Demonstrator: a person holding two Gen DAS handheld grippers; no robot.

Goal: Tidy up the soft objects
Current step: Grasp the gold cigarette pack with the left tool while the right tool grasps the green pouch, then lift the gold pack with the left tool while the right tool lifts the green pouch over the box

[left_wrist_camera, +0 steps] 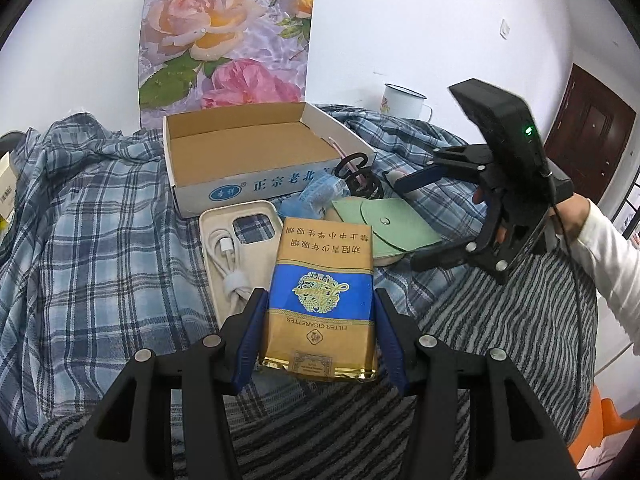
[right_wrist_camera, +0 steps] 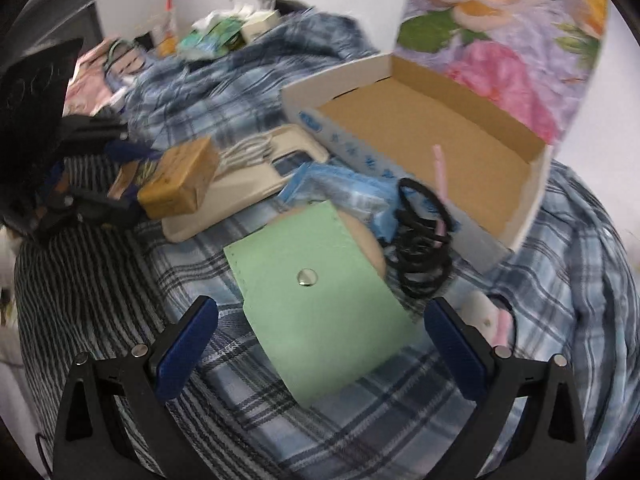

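Lying in front of the open white cardboard box (left_wrist_camera: 256,160) on the blue plaid cloth (left_wrist_camera: 92,216), the loose items are catalogued against that box.

- Gold-and-blue soft cigarette pack (left_wrist_camera: 322,300): near side of the box, held between the blue pads of the left gripper (left_wrist_camera: 320,336), jaws closed against both its long edges.
- Beige phone case (left_wrist_camera: 236,248) with a coiled white cable (left_wrist_camera: 230,264) in it: touching the box's front wall, just left of the pack, its lower corner hidden by the left finger.
- Crumpled blue plastic packet (right_wrist_camera: 344,192): against the box's front wall.
- Pale green leather pouch with a metal snap (right_wrist_camera: 316,308): in front of the box's right corner, flat, between the wide-spread fingers of the right gripper (right_wrist_camera: 320,348), which touch nothing.
- Black elastic hair ties (right_wrist_camera: 424,240): heaped at the box's right corner, beside the pouch, a pink strip among them.
- Floral printed panel (left_wrist_camera: 228,40): upright behind the box.
- White enamel mug (left_wrist_camera: 402,100): behind the box, to its right.
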